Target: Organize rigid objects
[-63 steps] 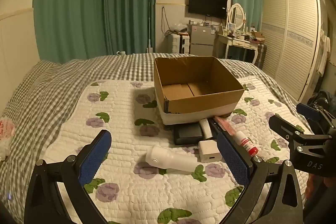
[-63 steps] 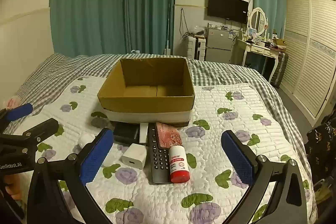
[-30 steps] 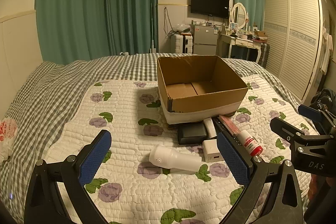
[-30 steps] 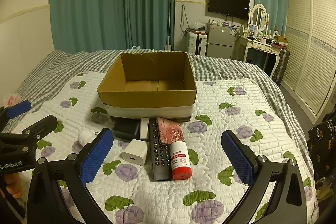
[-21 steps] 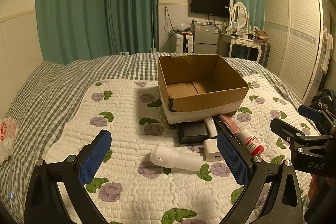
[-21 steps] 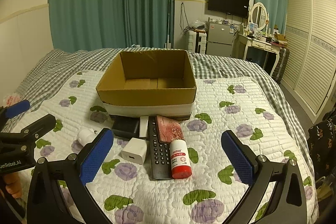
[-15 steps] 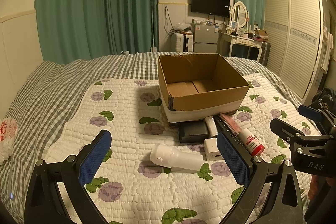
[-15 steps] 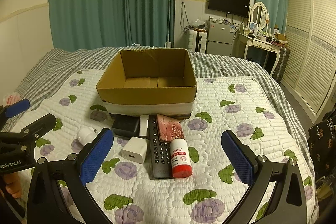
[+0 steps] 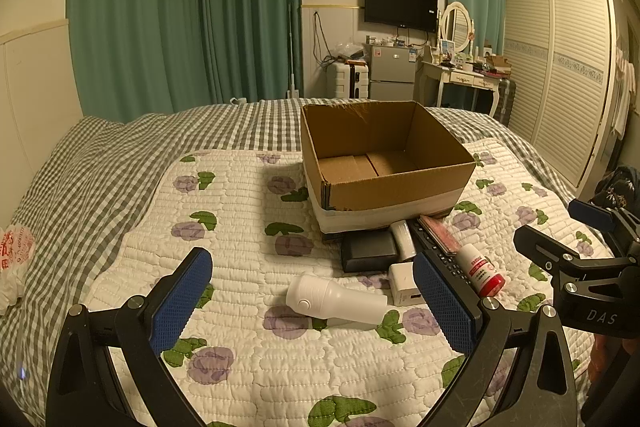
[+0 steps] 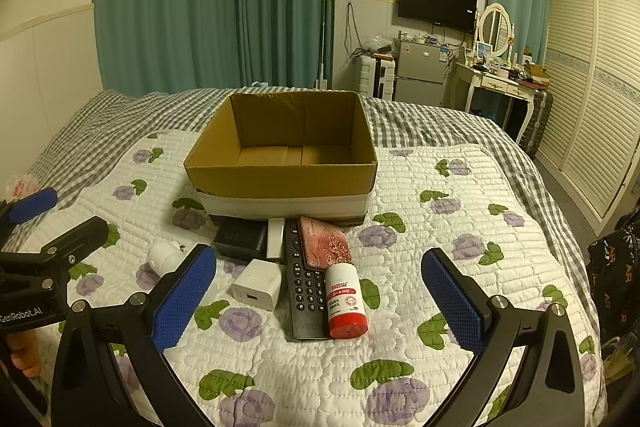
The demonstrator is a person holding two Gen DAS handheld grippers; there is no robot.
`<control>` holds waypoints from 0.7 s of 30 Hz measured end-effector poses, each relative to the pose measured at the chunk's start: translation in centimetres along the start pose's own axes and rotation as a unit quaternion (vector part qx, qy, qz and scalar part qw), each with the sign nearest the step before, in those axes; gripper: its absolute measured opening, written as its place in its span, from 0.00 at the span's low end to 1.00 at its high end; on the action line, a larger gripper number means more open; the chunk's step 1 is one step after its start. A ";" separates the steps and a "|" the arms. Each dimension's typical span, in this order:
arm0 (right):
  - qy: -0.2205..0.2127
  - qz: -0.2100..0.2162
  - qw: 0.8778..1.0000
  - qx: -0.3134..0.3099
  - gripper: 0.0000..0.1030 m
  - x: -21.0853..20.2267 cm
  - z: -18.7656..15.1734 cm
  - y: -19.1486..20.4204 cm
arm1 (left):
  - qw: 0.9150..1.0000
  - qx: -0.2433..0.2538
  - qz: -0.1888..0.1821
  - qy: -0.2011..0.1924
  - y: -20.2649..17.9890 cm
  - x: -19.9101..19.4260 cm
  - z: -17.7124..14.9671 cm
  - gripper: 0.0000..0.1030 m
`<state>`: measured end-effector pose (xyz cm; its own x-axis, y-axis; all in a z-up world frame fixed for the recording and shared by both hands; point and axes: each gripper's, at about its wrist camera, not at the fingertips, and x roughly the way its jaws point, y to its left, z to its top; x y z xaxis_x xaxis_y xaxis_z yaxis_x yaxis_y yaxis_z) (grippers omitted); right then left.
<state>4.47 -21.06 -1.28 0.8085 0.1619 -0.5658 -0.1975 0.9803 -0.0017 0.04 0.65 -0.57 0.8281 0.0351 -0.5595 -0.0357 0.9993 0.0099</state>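
An empty cardboard box (image 9: pixel 384 163) (image 10: pixel 284 167) stands on the quilted bed. In front of it lie a white handheld device (image 9: pixel 336 301) (image 10: pixel 164 255), a black case (image 9: pixel 368 251) (image 10: pixel 240 237), a white charger cube (image 9: pixel 404 283) (image 10: pixel 258 285), a black remote (image 10: pixel 304 283), a pink floral case (image 10: pixel 326 241) and a white bottle with red cap (image 10: pixel 346 301) (image 9: pixel 480 269). My left gripper (image 9: pixel 312 303) is open above the white device. My right gripper (image 10: pixel 320 301) is open above the remote and bottle. Both are empty.
The floral quilt (image 10: pixel 440 267) lies over a checked bedspread (image 9: pixel 100 167). A plastic bag (image 9: pixel 12 259) sits at the bed's left edge. Beyond the bed are a fridge (image 9: pixel 390 71), a dressing table (image 9: pixel 460 75) and a wardrobe (image 9: pixel 568 67).
Both grippers have drifted slightly forward toward the objects and box. Nothing on the bed has moved, and both grippers stay open.
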 end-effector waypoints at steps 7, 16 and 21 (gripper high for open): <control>0.001 0.000 1.000 -0.001 1.00 0.1 -0.1 0.1 | 1.000 0.001 0.000 0.000 -0.1 0.0 0.0 1.00; 0.003 -0.001 1.000 -0.003 1.00 0.2 -0.4 0.1 | 1.000 0.001 0.000 0.000 -0.1 0.0 0.0 1.00; 0.004 -0.001 1.000 -0.003 1.00 0.3 -0.4 0.1 | 1.000 0.001 0.000 0.000 -0.2 0.0 0.0 1.00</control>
<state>4.44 -20.98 -1.75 0.8040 0.1590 -0.5729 -0.1991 0.9799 -0.0074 0.03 0.49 -0.53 0.8278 0.0358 -0.5599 -0.0350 0.9993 0.0121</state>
